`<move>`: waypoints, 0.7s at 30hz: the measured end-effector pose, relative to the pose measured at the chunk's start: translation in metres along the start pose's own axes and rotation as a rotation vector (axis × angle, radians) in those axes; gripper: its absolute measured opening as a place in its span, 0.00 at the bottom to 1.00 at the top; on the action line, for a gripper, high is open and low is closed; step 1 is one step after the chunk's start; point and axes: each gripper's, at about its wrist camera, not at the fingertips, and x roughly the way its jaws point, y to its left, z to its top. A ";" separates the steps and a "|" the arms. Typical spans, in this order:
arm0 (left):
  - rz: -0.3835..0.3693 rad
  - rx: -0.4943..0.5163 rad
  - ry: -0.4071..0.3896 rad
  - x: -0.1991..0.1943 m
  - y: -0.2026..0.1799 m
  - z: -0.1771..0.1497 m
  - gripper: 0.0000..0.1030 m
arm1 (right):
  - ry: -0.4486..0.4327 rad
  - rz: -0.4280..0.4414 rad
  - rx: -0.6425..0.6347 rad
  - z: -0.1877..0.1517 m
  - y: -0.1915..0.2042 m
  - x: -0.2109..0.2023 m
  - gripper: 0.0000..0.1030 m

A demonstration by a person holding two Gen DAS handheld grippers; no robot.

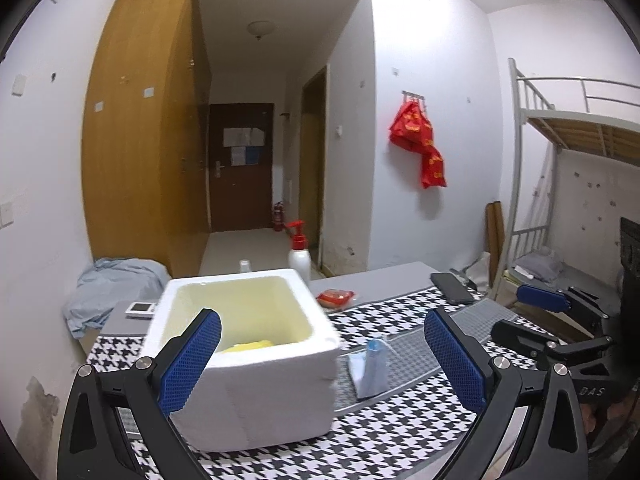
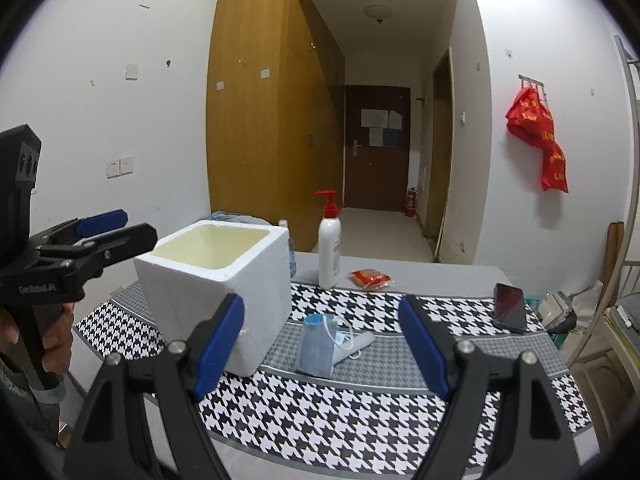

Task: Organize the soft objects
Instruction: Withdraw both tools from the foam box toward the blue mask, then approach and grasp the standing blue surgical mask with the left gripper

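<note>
Lying between right gripper [image 2: 322, 348] spread jaws, untouched: face mask [image 2: 318, 346].

Box [image 2: 216, 280] on tabletop [image 2: 360, 412] left; mask [image 2: 318, 346] just right of it; bottle [image 2: 329, 252] and packet [image 2: 370, 279] behind; phone [image 2: 509, 307] far right.

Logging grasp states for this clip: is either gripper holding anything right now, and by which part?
Nothing is held. The left gripper and right gripper both have their jaws open and empty; the face mask lies untouched on the cloth beside the foam box.

Probably a dormitory room: bunk bed [image 1: 576, 128], wardrobe [image 1: 140, 152].
</note>
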 end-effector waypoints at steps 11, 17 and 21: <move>-0.079 0.024 0.013 0.014 -0.028 -0.021 0.99 | 0.013 -0.053 0.025 -0.014 -0.016 -0.011 0.80; -0.114 0.032 0.012 0.020 -0.043 -0.033 0.99 | 0.012 -0.073 0.028 -0.023 -0.020 -0.016 0.80; -0.135 0.067 0.005 0.024 -0.057 -0.045 0.99 | 0.020 -0.091 0.043 -0.029 -0.026 -0.016 0.80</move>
